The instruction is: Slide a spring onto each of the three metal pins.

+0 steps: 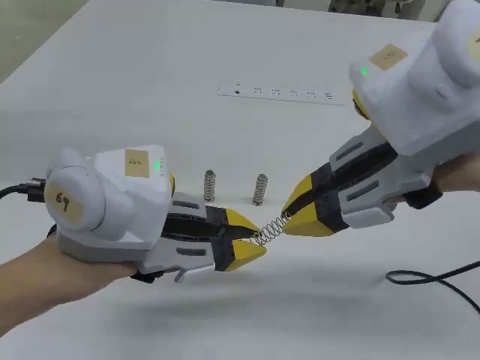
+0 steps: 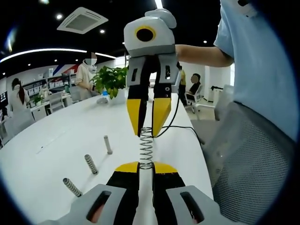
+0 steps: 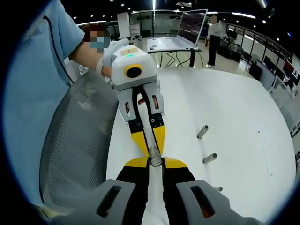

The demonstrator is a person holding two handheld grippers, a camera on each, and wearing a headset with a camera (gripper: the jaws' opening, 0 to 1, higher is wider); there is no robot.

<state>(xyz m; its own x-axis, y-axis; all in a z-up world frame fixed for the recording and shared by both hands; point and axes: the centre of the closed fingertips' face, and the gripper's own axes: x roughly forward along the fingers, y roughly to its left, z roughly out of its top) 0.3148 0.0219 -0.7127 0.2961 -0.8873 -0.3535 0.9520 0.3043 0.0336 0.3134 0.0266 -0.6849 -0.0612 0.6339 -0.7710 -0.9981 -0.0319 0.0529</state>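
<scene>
Mid-air, left claw (image 1: 259,244) and right claw (image 1: 289,218) clamp one spring (image 1: 271,229); two pins (image 1: 209,186) (image 1: 260,190) sprung; one pin (image 2: 108,144) bare.

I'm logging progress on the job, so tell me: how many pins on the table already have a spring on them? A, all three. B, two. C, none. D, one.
B: the near spring and the middle spring sit on pins, the far pin is bare, and the third spring is held between the left gripper and the right gripper.

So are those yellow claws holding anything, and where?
One spring, held between them: left gripper pinches one end, right gripper the other.
</scene>
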